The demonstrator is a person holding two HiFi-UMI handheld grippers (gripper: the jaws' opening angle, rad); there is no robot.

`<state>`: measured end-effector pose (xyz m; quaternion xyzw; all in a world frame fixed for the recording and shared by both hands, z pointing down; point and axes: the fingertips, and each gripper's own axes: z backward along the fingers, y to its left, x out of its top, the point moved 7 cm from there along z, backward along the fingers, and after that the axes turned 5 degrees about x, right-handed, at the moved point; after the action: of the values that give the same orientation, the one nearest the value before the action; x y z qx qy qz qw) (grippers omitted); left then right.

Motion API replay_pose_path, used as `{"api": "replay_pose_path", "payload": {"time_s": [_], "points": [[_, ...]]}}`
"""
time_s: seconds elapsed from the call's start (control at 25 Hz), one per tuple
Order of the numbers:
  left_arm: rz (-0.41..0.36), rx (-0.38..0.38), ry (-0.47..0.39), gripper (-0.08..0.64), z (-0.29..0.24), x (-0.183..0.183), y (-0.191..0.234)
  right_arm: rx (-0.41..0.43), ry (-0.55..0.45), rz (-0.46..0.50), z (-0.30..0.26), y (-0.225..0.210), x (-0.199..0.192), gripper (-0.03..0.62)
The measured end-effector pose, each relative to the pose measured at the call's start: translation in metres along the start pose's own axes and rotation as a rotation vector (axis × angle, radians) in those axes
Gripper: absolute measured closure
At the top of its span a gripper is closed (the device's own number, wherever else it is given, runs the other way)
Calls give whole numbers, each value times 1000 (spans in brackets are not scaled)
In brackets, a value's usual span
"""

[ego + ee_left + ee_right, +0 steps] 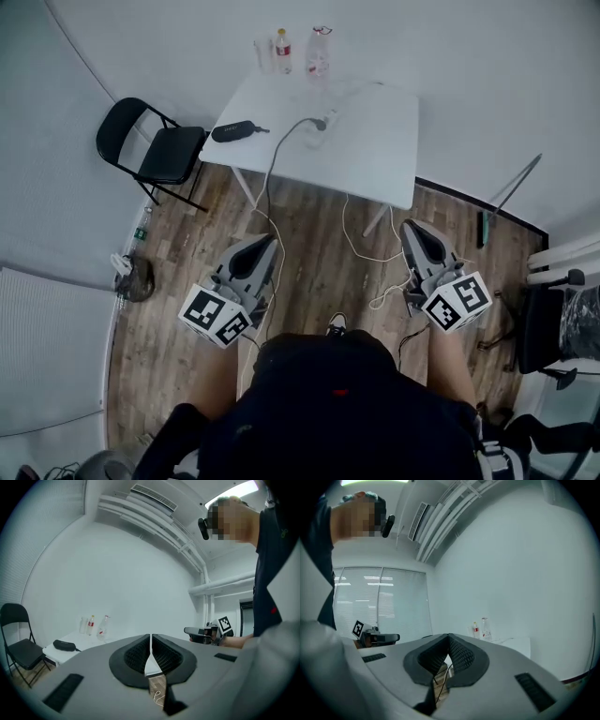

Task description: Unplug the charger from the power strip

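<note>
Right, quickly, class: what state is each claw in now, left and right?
Left claw: closed, holding nothing.
Right claw: closed, holding nothing.

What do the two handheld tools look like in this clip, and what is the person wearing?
The left tool and right tool are matching grey, wedge-shaped shells that taper toward the front, lined with black ribbed pads. Each carries a white cube with black square markers at its rear. No cables show on them. The person wears a dark top.
</note>
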<state>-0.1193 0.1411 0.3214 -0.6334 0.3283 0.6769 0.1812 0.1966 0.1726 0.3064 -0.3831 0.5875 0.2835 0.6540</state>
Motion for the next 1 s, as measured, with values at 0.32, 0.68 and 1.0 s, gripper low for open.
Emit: {"api": "replay_pose_path", "payload": {"time_s": [0.32, 0.68, 1.0], "points": [[17, 36, 66, 528, -75, -14, 6, 26, 12, -45, -33, -84, -7, 572], [42, -16, 70, 529, -153, -14, 74, -9, 62, -54, -95, -133, -19, 572], [94, -71, 60, 529, -220, 9, 187, -74, 85, -29, -206, -165, -15, 572]]}}
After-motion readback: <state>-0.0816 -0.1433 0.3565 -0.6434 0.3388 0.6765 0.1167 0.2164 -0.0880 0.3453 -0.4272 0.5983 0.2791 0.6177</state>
